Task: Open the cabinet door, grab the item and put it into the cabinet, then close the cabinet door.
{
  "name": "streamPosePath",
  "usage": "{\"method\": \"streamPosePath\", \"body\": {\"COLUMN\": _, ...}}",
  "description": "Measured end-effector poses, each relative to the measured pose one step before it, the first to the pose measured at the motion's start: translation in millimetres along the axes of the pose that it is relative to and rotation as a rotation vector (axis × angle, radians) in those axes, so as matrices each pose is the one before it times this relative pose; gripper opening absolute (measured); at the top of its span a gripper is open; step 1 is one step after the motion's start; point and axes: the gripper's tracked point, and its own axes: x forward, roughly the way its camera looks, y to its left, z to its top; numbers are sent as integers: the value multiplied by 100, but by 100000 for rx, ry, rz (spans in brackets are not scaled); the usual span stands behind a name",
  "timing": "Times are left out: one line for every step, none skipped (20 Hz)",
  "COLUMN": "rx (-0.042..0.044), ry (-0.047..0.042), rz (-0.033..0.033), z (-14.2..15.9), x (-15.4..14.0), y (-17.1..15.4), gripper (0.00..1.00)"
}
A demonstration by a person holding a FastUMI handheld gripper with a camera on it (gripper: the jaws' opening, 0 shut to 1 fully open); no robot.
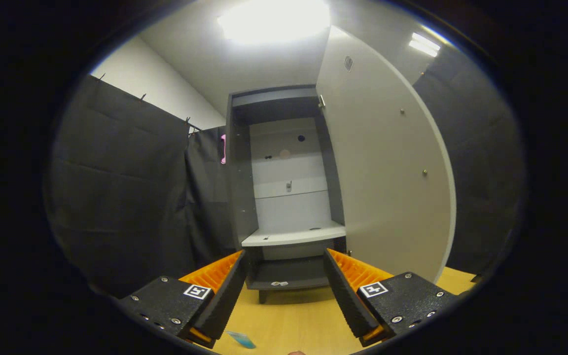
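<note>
My tool (284, 261) hangs wide open, holding nothing, before the cabinet (284, 197); its door (382, 187) stands open beside my right finger.

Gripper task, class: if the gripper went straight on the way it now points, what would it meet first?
Probably the open cabinet beyond the open gripper, around its white shelf or the lower compartment. The swung-out door stands aside. Depth is unclear.

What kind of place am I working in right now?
Likely a curtained recording booth, not a home: black cloth walls, a tall grey cabinet with its door swung open, a wooden floor. The tool is open, holding nothing.
</note>
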Motion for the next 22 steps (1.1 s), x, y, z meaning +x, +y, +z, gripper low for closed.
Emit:
{"method": "streamPosePath", "body": {"rx": 2566, "ry": 2722, "rz": 1407, "z": -1129, "x": -171, "y": 786, "gripper": 93}}
{"method": "streamPosePath", "body": {"rx": 2568, "ry": 2975, "rz": 1754, "z": -960, "x": -292, "y": 731, "gripper": 93}}
{"method": "streamPosePath", "body": {"rx": 2165, "ry": 3085, "rz": 1174, "z": -847, "x": -450, "y": 633, "gripper": 94}}
{"method": "streamPosePath", "body": {"rx": 1339, "ry": 3179, "rz": 558, "z": -875, "x": -234, "y": 432, "gripper": 94}}
{"method": "streamPosePath", "body": {"rx": 834, "ry": 2715, "rz": 482, "z": -876, "x": -126, "y": 347, "gripper": 94}}
{"method": "streamPosePath", "body": {"rx": 312, "ry": 2322, "rz": 500, "z": -735, "x": 1, "y": 320, "gripper": 95}}
{"method": "streamPosePath", "body": {"rx": -391, "ry": 2405, "rz": 246, "z": -1004, "x": 211, "y": 166, "gripper": 95}}
{"method": "streamPosePath", "body": {"rx": -854, "ry": 2991, "rz": 594, "z": -1027, "x": -94, "y": 184, "gripper": 95}}
{"method": "streamPosePath", "body": {"rx": -772, "ry": 2633, "rz": 1015, "z": -800, "x": -126, "y": 248, "gripper": 95}}
{"method": "streamPosePath", "body": {"rx": -1045, "ry": 1880, "rz": 1123, "z": -644, "x": -53, "y": 259, "gripper": 96}}
{"method": "streamPosePath", "body": {"rx": -1335, "ry": 2003, "rz": 492, "z": -693, "x": 125, "y": 172, "gripper": 96}}
{"method": "streamPosePath", "body": {"rx": -1246, "ry": 1503, "rz": 611, "z": -560, "x": -34, "y": 167, "gripper": 95}}
{"method": "streamPosePath", "body": {"rx": -1148, "ry": 1106, "rz": 353, "z": -640, "x": 7, "y": 272, "gripper": 96}}
{"method": "streamPosePath", "body": {"rx": -1497, "ry": 1548, "rz": 73, "z": -639, "x": 81, "y": 94, "gripper": 95}}
{"method": "streamPosePath", "body": {"rx": -1640, "ry": 1435, "rz": 67, "z": -741, "x": 329, "y": 21, "gripper": 95}}
{"method": "streamPosePath", "body": {"rx": -1727, "ry": 1556, "rz": -124, "z": -557, "x": 176, "y": -160, "gripper": 96}}
{"method": "streamPosePath", "body": {"rx": -1734, "ry": 1682, "rz": -65, "z": -732, "x": 90, "y": 87, "gripper": 96}}
{"method": "streamPosePath", "body": {"rx": -1876, "ry": 1960, "rz": -616, "z": -664, "x": 78, "y": -205, "gripper": 95}}
{"method": "streamPosePath", "body": {"rx": -883, "ry": 1689, "rz": -617, "z": -617, "x": 67, "y": -134, "gripper": 96}}
{"method": "streamPosePath", "body": {"rx": -44, "ry": 1239, "rz": -627, "z": -493, "x": -11, "y": -80, "gripper": 96}}
{"method": "streamPosePath", "body": {"rx": 401, "ry": 1933, "rz": -630, "z": -717, "x": 220, "y": 130, "gripper": 96}}
{"method": "streamPosePath", "body": {"rx": 131, "ry": 1836, "rz": -586, "z": -627, "x": 52, "y": 15, "gripper": 94}}
